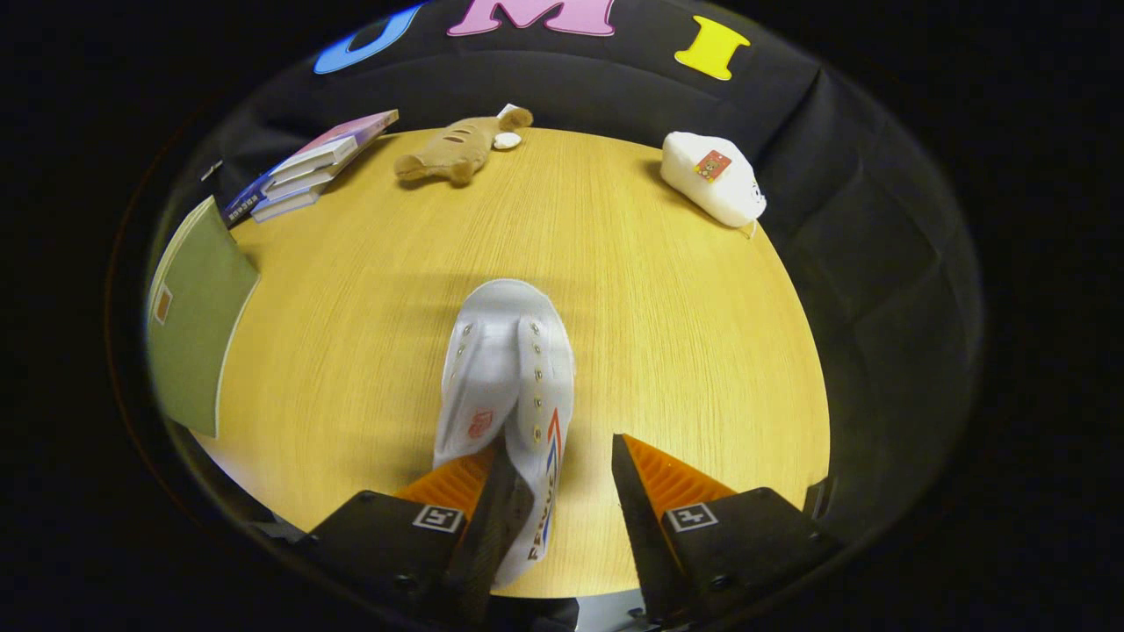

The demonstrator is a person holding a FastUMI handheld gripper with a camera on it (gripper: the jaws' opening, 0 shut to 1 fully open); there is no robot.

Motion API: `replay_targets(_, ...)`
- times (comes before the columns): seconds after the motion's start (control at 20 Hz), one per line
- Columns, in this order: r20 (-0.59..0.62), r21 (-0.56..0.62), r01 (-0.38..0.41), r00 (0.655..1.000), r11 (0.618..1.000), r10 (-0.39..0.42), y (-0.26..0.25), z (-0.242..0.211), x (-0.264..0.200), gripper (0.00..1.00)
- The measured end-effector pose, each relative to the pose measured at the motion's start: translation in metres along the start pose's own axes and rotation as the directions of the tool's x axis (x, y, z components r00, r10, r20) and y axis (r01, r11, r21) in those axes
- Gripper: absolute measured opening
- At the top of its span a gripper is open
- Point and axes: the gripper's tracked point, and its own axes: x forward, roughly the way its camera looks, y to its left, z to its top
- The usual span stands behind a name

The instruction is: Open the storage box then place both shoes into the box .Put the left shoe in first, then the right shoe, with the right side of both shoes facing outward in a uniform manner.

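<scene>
White canvas shoe point(509, 377) lies toe-away on the wooden table point(685, 351), its heel between my gripper point(571, 491)'s 2 spread fingers, against the left finger point(492, 518) and clear of the right. Beyond I see a green folder point(195, 320), stacked books point(303, 168), a plush toy point(452, 151) and a white pouch point(713, 180).

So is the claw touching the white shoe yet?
Cannot tell. In the gripper view the open claw straddles the white shoe's heel: one finger overlaps its side, the other stands clear of it.
</scene>
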Motion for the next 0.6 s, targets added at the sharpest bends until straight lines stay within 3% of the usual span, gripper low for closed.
replay_targets(0.15,0.011,0.049,0.001,1.0,0.999,-0.002,0.003,0.012,0.018,0.55)
replay_targets(0.2,0.009,0.078,-0.016,1.0,0.997,0.015,0.01,0.015,0.02,0.43)
replay_targets(0.25,0.001,0.089,0.022,1.0,0.996,-0.022,0.002,0.013,0.024,0.32)
replay_targets(0.3,-0.012,0.123,0.02,1.0,0.992,-0.019,0.003,0.012,0.024,0.12)
replay_targets(0.4,-0.036,0.22,-0.012,0.999,0.975,0.021,0.01,0.012,0.018,0.05)
replay_targets(0.6,-0.025,0.384,-0.097,0.993,0.918,0.115,0.026,0.028,-0.022,0.05)
